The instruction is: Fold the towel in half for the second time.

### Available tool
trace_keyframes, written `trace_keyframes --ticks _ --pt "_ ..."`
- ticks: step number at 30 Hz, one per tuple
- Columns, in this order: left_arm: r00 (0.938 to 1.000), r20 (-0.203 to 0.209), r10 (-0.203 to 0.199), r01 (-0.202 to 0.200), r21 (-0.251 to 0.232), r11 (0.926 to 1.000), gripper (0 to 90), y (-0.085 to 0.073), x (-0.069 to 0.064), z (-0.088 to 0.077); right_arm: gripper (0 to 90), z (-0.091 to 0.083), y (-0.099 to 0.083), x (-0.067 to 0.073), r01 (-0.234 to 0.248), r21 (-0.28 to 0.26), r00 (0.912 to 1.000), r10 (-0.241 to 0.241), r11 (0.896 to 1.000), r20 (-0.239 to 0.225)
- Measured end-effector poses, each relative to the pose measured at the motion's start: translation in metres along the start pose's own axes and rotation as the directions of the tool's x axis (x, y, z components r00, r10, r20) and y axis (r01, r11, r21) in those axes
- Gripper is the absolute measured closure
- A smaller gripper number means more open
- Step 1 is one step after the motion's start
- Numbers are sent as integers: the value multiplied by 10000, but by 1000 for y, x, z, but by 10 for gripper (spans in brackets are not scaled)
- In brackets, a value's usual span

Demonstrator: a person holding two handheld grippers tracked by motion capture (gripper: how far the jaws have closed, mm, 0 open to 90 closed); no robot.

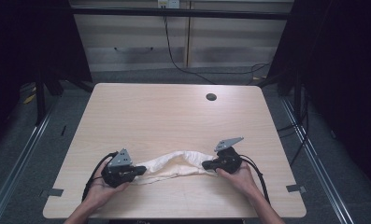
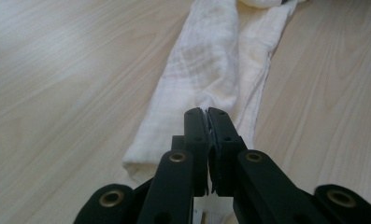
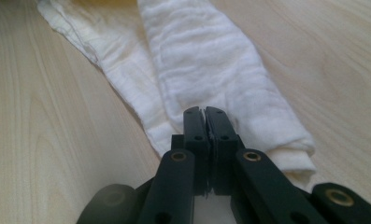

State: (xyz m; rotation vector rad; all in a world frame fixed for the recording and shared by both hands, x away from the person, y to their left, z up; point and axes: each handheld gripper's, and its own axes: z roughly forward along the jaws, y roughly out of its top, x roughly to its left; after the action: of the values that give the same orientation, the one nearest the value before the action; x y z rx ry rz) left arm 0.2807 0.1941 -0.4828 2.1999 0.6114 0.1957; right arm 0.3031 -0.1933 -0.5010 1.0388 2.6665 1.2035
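White, crumpled gauzy cotton cloth (image 1: 176, 166) lies stretched near the six o'clock edge of the pale wooden table (image 1: 174, 112). It looks light, limp and non-slippery, and would sag if lifted. The left gripper (image 1: 139, 170) pinches its nine o'clock end and the right gripper (image 1: 205, 164) its three o'clock end, jaws clamped on fabric; ends are the sensible holds.

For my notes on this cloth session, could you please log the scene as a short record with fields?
Surface: wooden table, round hole near its far edge
Item: white cloth, bunched into a long strip lying between the hands
Left tongs: jaws closed at the strip's left end
Right tongs: jaws closed at the strip's right end
Cloth pinched: likely, not clearly visible
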Motion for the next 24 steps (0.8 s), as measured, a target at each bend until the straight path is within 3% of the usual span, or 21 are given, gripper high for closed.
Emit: trace_keyframes --ticks 4,8,14,16,20,24 --pt "9999 168 -41 34 411 9991 874 -8 2 3 883 0 0 1 166 -21 9998 -166 9999 83" --pt "10000 70 0 -4 630 9980 874 -9 2 7 883 -2 -1 1 138 -70 9997 -137 9999 195" --pt "9999 -129 -111 118 611 9981 874 -10 -1 8 883 -15 -7 5 386 -68 9955 -378 9992 872" --pt "9995 -308 32 -12 628 9980 874 -12 -3 7 883 -20 -11 8 344 -195 9950 -324 9992 949" --pt "9992 -379 -120 139 516 9986 874 -13 -5 7 883 -28 -23 14 359 -194 9935 -336 9992 1092" --pt "9981 -604 143 -110 550 9984 875 -14 -6 6 883 -34 -31 13 220 -206 9917 -192 9995 1274"
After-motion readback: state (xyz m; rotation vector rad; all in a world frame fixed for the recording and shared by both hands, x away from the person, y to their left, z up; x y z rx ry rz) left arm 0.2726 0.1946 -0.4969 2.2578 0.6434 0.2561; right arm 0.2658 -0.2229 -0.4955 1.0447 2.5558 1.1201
